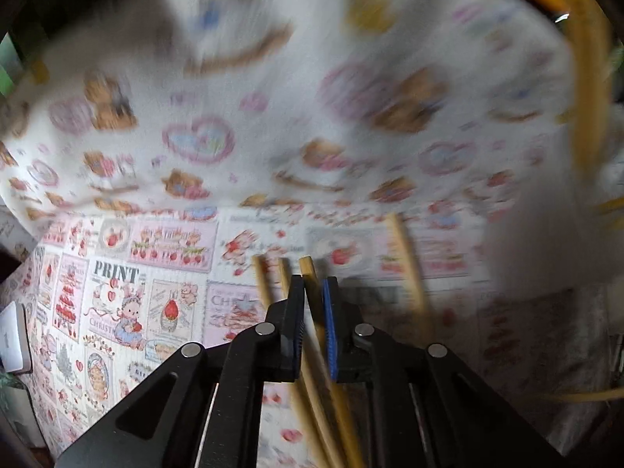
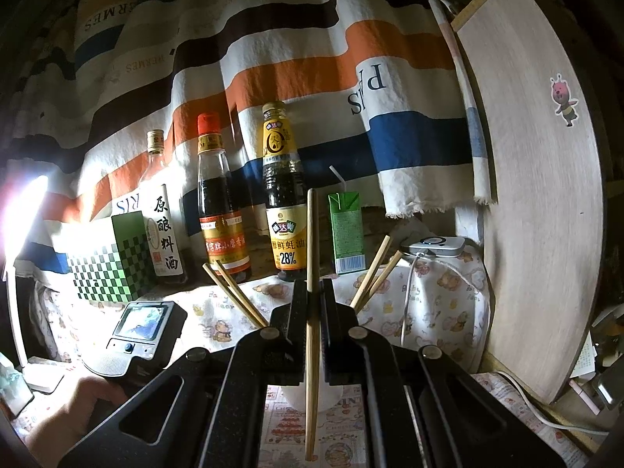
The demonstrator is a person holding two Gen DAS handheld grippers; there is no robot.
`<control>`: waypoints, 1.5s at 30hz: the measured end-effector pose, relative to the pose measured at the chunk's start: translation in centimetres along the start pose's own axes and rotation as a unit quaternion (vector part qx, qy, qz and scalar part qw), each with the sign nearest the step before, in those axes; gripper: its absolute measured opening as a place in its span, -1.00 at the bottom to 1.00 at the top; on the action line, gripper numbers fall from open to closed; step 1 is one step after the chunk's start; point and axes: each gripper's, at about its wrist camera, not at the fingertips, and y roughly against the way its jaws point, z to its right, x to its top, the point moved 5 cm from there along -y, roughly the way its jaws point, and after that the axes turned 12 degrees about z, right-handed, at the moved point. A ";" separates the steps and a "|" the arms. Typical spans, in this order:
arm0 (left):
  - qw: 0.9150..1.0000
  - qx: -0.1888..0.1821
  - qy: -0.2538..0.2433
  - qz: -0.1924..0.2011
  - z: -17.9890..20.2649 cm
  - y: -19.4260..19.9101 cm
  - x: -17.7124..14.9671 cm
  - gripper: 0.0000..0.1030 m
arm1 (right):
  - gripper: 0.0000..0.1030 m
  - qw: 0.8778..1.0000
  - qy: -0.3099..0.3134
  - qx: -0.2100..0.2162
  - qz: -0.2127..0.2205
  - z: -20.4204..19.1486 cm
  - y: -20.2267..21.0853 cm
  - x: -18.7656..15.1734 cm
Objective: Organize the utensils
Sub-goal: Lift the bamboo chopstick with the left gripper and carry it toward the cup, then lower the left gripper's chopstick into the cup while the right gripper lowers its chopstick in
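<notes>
In the left wrist view my left gripper [image 1: 314,284] is shut on a wooden chopstick [image 1: 312,312]; several other chopsticks [image 1: 269,292] lean beside it, one at the right [image 1: 405,257]. The view is blurred by motion. In the right wrist view my right gripper [image 2: 313,286] is shut on one upright chopstick [image 2: 311,234]. Behind its fingers a white cup [image 2: 296,394] holds two chopsticks leaning left [image 2: 234,292] and two leaning right [image 2: 374,269].
Three sauce bottles [image 2: 222,202] stand at the back with a green carton [image 2: 347,230] and a checkered green box [image 2: 109,257]. The other gripper's camera [image 2: 140,331] and a hand sit at the left. A wooden board [image 2: 538,195] leans at the right. A printed cloth [image 1: 117,292] covers the table.
</notes>
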 end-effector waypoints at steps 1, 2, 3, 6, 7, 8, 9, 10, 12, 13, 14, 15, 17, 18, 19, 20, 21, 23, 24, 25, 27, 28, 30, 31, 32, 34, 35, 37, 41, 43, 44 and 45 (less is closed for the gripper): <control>1.000 -0.012 0.002 0.012 0.7 1.4 0.4 -0.87 | -0.87 1.000 -0.001 0.001 0.000 0.0 0.0 0.0; 0.999 -0.020 0.001 0.026 1.2 2.9 0.8 -0.87 | -0.87 1.000 -0.006 0.004 -0.001 0.1 0.0 0.1; 0.999 -0.028 -0.001 0.044 1.5 4.6 1.3 -0.87 | -0.87 1.000 -0.010 0.006 -0.002 0.2 0.1 0.1; 0.992 -0.034 -0.010 0.118 2.3 10.4 2.4 -0.87 | -0.87 1.000 -0.017 0.005 0.000 0.6 0.2 0.3; 0.989 -0.036 -0.011 0.143 2.5 12.4 2.6 -0.87 | -0.87 1.000 -0.017 0.004 0.001 0.6 0.2 0.4; 0.986 -0.039 -0.010 0.164 2.7 14.2 2.8 -0.87 | -0.87 1.000 -0.018 0.004 0.002 0.7 0.2 0.5; 0.982 -0.044 -0.010 0.182 2.7 15.9 2.9 -0.87 | -0.87 1.000 -0.019 0.005 0.002 0.7 0.2 0.5; 0.978 -0.051 -0.008 0.201 2.9 17.6 2.9 -0.88 | -0.87 1.000 -0.020 0.005 0.001 0.7 0.1 0.5; 0.970 -0.063 -0.005 0.236 3.1 21.0 2.8 -0.88 | -0.87 1.000 -0.023 0.005 0.001 0.8 0.2 0.6; 0.966 -0.070 -0.003 0.250 2.8 22.0 3.1 -0.88 | -0.87 1.000 -0.026 0.006 0.001 0.8 0.2 0.7; 0.961 -0.076 -0.001 0.266 2.9 23.4 3.0 -0.88 | -0.87 1.000 -0.030 0.007 0.002 1.0 0.2 0.7; 0.956 -0.082 0.000 0.280 3.0 24.8 2.9 -0.88 | -0.87 0.999 -0.032 0.008 0.002 1.0 0.3 0.8; 0.947 -0.094 0.005 0.306 2.4 27.0 2.7 -0.88 | -0.87 0.999 -0.043 0.007 0.005 1.5 0.4 1.1; 0.942 -0.099 0.009 0.320 1.9 28.1 2.9 -0.88 | -0.87 0.999 -0.047 0.006 0.007 1.7 0.5 1.2; 0.937 -0.104 0.011 0.333 1.0 29.4 3.1 -0.88 | -0.87 0.999 -0.050 0.005 0.007 1.8 0.5 1.3; 0.931 -0.109 0.013 0.347 1.3 30.3 2.9 -0.88 | -0.87 0.998 -0.054 0.002 0.008 2.1 0.5 1.3; 0.927 -0.113 0.015 0.358 1.3 31.0 2.9 -0.88 | -0.87 0.998 -0.059 -0.002 0.009 2.3 0.4 1.4; 0.922 -0.120 0.018 0.368 -0.1 31.2 3.1 -0.88 | -0.87 0.998 -0.062 -0.006 0.008 2.6 0.3 1.4; 0.920 -0.126 0.021 0.371 -0.2 31.4 3.3 -0.88 | -0.87 0.998 -0.063 -0.008 0.009 2.8 0.3 1.4; 0.919 -0.133 0.025 0.371 -0.1 31.3 3.6 -0.88 | -0.87 0.998 -0.063 -0.010 0.012 2.8 0.4 1.5; 0.919 -0.148 0.034 0.363 0.2 31.3 4.3 -0.88 | -0.87 0.998 -0.064 -0.007 0.017 2.8 0.4 1.6; 0.917 -0.160 0.040 0.364 0.4 31.4 4.9 -0.88 | -0.87 0.998 -0.062 -0.006 0.017 2.8 0.2 1.8; 0.909 -0.177 0.046 0.376 0.9 31.5 5.8 -0.88 | -0.87 0.998 -0.057 -0.004 0.017 2.6 -0.1 2.3; 0.904 -0.182 0.051 0.384 1.0 31.5 6.0 -0.88 | -0.87 0.998 -0.056 0.000 0.020 2.5 -0.3 2.9; 0.898 -0.189 0.057 0.392 1.0 31.5 6.2 -0.88 | -0.87 0.998 -0.054 0.004 0.024 2.4 -0.3 3.5; 0.889 -0.208 0.073 0.401 1.2 31.0 6.6 -0.88 | -0.87 0.998 -0.047 0.010 0.044 2.1 -0.4 5.5; 0.888 -0.217 0.079 0.399 1.3 30.6 6.9 -0.88 | -0.87 0.997 -0.044 0.013 0.055 1.9 -0.4 6.4; 0.887 -0.227 0.094 0.391 1.5 29.2 7.3 -0.88 | -0.87 0.996 -0.039 0.020 0.083 1.5 -0.5 8.5; 0.889 -0.216 0.117 0.386 1.4 26.2 7.4 -0.88 | -0.87 0.991 -0.034 0.006 0.127 1.3 -1.6 10.4; 0.890 -0.218 0.121 0.381 1.3 24.8 7.2 -0.88 | -0.87 0.991 -0.043 0.004 0.128 1.4 -2.7 10.4; 0.890 -0.225 0.123 0.378 1.2 24.1 7.0 -0.88 | -0.87 0.991 -0.046 -0.001 0.128 1.4 -3.4 10.2; 0.891 -0.225 0.128 0.373 1.2 23.4 6.9 -0.88 | -0.87 0.991 -0.047 -0.004 0.128 1.5 -3.9 9.9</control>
